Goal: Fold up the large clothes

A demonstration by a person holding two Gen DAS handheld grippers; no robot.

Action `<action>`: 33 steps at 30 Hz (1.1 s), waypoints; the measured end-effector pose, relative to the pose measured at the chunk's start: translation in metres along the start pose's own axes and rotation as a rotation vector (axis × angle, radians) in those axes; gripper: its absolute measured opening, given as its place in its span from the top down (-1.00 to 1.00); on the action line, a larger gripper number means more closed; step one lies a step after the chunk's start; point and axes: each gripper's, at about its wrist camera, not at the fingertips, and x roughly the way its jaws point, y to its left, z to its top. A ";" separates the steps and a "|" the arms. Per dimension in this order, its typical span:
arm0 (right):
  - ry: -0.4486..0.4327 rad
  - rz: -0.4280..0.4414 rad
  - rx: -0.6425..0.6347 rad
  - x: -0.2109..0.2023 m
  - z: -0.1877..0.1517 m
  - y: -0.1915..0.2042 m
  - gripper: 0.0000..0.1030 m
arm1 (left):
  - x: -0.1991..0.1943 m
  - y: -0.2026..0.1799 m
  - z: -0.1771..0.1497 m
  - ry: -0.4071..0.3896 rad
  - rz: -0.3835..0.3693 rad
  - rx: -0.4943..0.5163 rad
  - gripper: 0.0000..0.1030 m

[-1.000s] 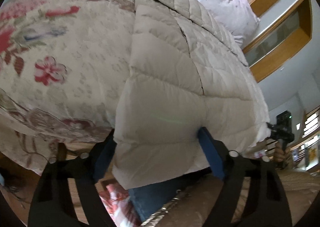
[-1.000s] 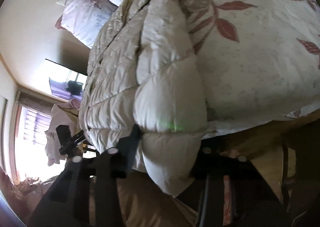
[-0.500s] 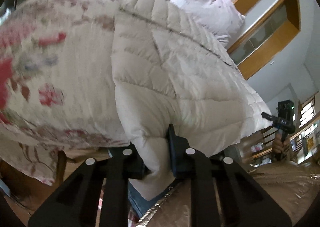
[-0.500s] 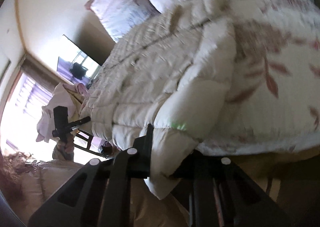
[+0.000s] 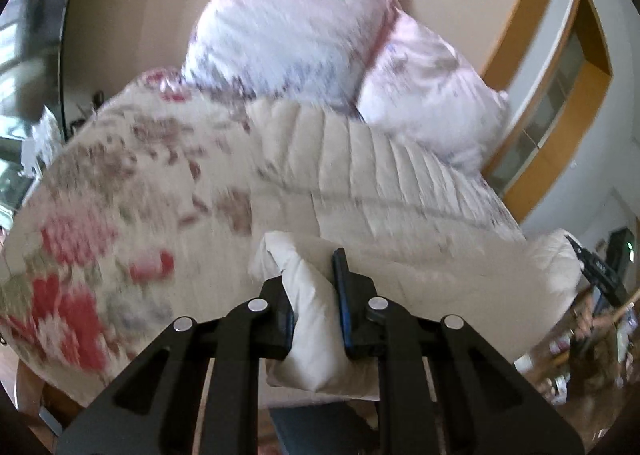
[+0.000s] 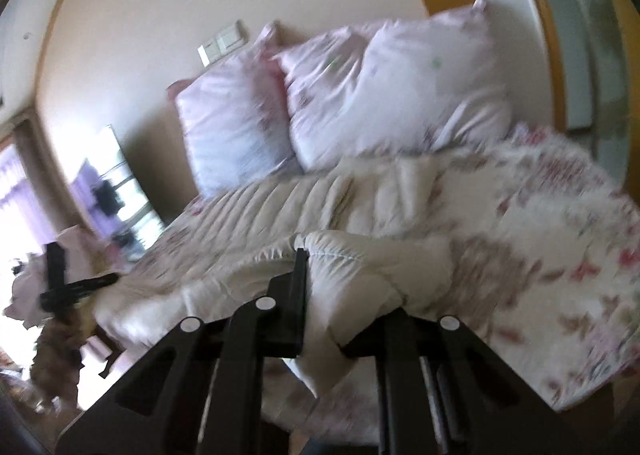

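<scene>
A cream quilted coat (image 5: 392, 191) lies along the bed (image 5: 120, 191), collar end near two pillows (image 5: 288, 27) at the head. At the foot edge, the left gripper (image 5: 314, 295) pinches one hem corner, and the right gripper (image 6: 344, 295) clamps the other.

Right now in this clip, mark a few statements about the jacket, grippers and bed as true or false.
1. The left gripper pinches the cream puffer jacket. True.
2. The right gripper is open and empty. False: it is shut on the jacket's hem.
3. The jacket lies on a floral bedspread. True.
4. The pink pillows lie on top of the jacket. False: they stand behind it, against the wall.
</scene>
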 end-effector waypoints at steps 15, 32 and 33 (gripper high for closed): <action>-0.111 -0.295 -0.076 0.110 0.081 0.003 0.75 | 0.089 0.007 0.122 -0.065 0.095 -0.066 0.70; 0.091 -0.224 0.354 0.265 0.118 -0.093 0.47 | 0.215 0.051 0.175 0.028 -0.021 -0.341 0.68; 0.089 -0.200 0.384 0.268 0.121 -0.097 0.35 | 0.217 0.055 0.177 0.023 -0.053 -0.373 0.66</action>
